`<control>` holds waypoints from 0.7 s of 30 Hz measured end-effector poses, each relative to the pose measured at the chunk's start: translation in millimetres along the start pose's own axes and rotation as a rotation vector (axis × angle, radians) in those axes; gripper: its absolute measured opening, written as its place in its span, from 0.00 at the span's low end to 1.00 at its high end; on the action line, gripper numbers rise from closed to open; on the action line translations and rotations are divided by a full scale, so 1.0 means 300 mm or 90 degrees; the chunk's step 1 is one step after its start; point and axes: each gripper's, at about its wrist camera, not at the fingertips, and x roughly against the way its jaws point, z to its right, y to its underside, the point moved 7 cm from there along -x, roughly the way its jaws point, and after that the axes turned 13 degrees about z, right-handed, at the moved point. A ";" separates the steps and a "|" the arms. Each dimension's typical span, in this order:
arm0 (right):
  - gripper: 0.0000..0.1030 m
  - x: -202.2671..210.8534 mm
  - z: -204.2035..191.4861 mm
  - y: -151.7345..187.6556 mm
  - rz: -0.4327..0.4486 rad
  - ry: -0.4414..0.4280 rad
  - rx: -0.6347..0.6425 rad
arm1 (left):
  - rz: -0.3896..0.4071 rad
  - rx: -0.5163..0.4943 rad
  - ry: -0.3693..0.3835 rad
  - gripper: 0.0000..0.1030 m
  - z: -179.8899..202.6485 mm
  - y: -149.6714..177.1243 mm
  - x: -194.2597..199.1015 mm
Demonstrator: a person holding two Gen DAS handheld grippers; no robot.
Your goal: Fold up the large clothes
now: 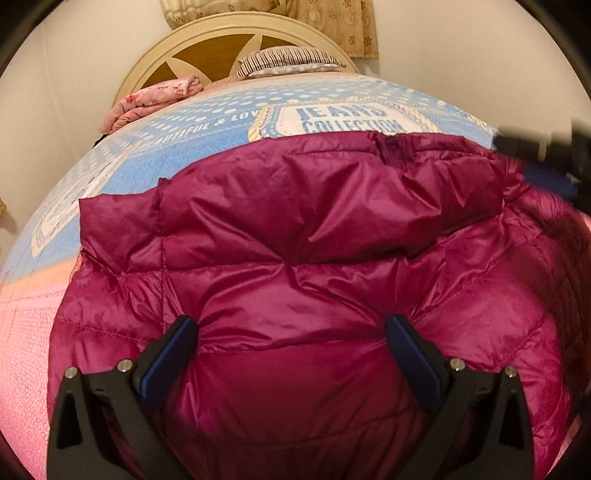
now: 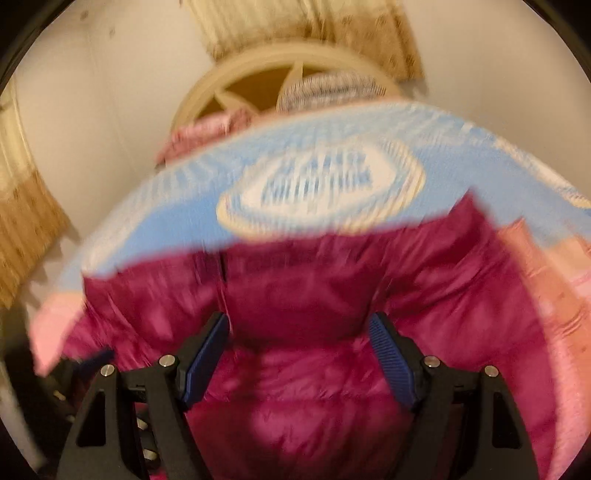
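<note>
A magenta quilted puffer jacket point(image 1: 295, 229) lies on the bed, its top part folded over the body. My left gripper point(image 1: 291, 328) is open just above the jacket's near part, jaws wide apart with nothing between the blue pads. My right gripper point(image 2: 297, 325) is open too, over the same jacket point(image 2: 314, 288); that view is blurred by motion. The right gripper also shows as a dark blur at the right edge of the left wrist view point(image 1: 546, 147), beside the jacket's far right corner.
The bed has a blue and pink printed cover point(image 1: 207, 122). A striped pillow point(image 1: 288, 61) and a folded pink floral blanket point(image 1: 147, 99) lie by the round cream headboard point(image 1: 207, 40). White walls and a beige curtain point(image 1: 332, 18) stand behind.
</note>
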 end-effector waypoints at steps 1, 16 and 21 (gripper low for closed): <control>0.76 0.004 0.019 -0.033 0.013 0.008 -0.003 | 0.000 -0.001 -0.001 1.00 0.000 0.000 0.001; 0.80 -0.203 0.214 0.050 -0.101 0.073 -0.023 | -0.001 -0.001 -0.005 1.00 0.002 -0.005 -0.009; 0.80 -0.199 0.202 0.071 -0.097 0.079 -0.012 | -0.001 -0.001 -0.004 1.00 0.000 -0.008 -0.013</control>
